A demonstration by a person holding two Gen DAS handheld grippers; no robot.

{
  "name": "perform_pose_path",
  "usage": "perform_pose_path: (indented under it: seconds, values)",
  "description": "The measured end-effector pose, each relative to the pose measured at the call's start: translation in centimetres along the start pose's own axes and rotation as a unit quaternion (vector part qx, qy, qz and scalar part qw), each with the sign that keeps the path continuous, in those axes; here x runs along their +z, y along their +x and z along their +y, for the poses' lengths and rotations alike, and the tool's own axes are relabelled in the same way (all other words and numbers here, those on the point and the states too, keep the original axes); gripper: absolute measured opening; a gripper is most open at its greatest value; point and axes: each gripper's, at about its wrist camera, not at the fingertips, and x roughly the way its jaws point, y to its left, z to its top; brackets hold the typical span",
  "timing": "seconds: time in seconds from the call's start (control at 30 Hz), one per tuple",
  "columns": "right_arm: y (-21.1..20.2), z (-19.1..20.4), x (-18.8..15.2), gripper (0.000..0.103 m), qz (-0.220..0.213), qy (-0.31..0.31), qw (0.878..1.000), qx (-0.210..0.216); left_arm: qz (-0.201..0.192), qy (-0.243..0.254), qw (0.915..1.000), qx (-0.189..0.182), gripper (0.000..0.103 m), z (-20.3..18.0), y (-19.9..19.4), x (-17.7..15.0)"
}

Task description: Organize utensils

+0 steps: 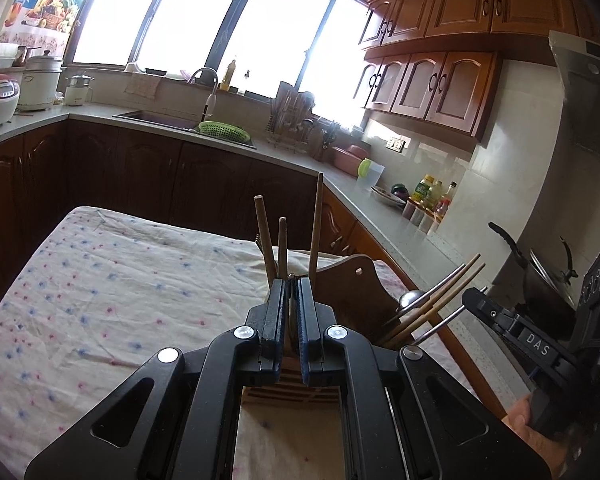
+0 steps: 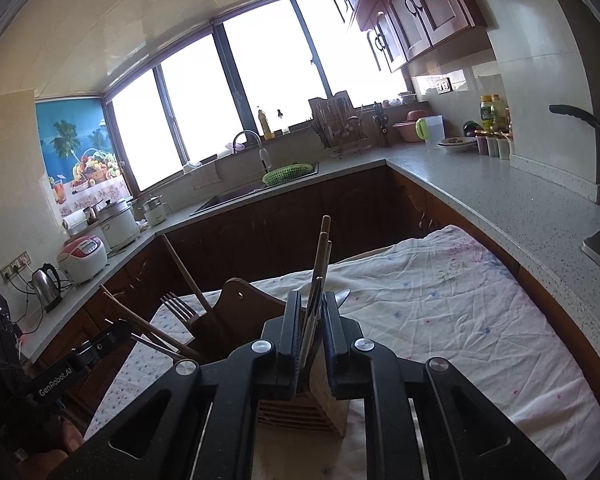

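Kitchen setting: L-shaped counter under a bright window, work done on a table [image 1: 100, 280] spread with a flower-print cloth.

Left gripper [image 1: 291, 280]: jaws nearly together, clamped on a thin metal item between the pads. Likely a utensil handle, but only its edge shows, so I cannot say which. It sits over the wooden utensil holder [image 1: 352, 280], with three wooden sticks [image 1: 283, 248] rising from the compartment just beyond the fingertips.

Right gripper [image 2: 312, 312]: jaws slightly apart. A bundle of chopsticks [image 2: 320, 264] stands between them, leaning toward the left pad; the right pad looks clear of it. I read this as a grip being let go, with the bundle resting in the holder's near compartment. A spoon bowl [image 2: 342, 296] peeks out just right of the fingers.

In the right wrist view, a fork [image 2: 178, 306] and more chopsticks lean out of the holder's left side, near the left gripper.

Step in hand, as I judge it: dropping utensils into their slots. To do it well:
- free the right jaws fully before lifting, so that no stick is dragged out;
- withdraw along the stick axis, not sideways;
- lower the left item straight into its compartment;
- keep clear of the leaning sticks, as a knock could tip the holder.
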Motion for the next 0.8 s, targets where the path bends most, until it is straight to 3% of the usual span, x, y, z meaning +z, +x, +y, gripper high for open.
perform_pose_path:
  seconds: [0.07, 0.23, 0.37, 0.5, 0.8]
  values:
    - [-0.6, -0.3, -0.2, 0.031, -0.005, 0.008, 1.000, 0.005, 0.001, -0.008, 1.0000, -0.003, 0.011, 0.2, -0.8, -0.3]
    - [-2.2, -1.1, -1.1, 0.044, -0.014, 0.024, 1.000, 0.012, -0.008, -0.029, 0.9995, 0.006, 0.032, 1.0, -3.3, -1.6]
    - [-3.9, -1.5, -2.8, 0.071, -0.021, 0.032, 0.999, 0.017, -0.012, -0.034, 0.9990, 0.026, 0.053, 1.6, -5.0, -2.8]
    - [-5.6, -1.7, -5.1, 0.076, -0.012, 0.039, 0.999, 0.024, -0.013, -0.045, 0.9981, 0.040, 0.066, 2.1, -6.9, -4.6]
    - [-9.8, -1.7, -10.7, 0.083, 0.006, 0.044, 0.999, 0.032, 0.003, -0.058, 0.9968, 0.054, 0.071, 2.8, -10.9, -9.7]
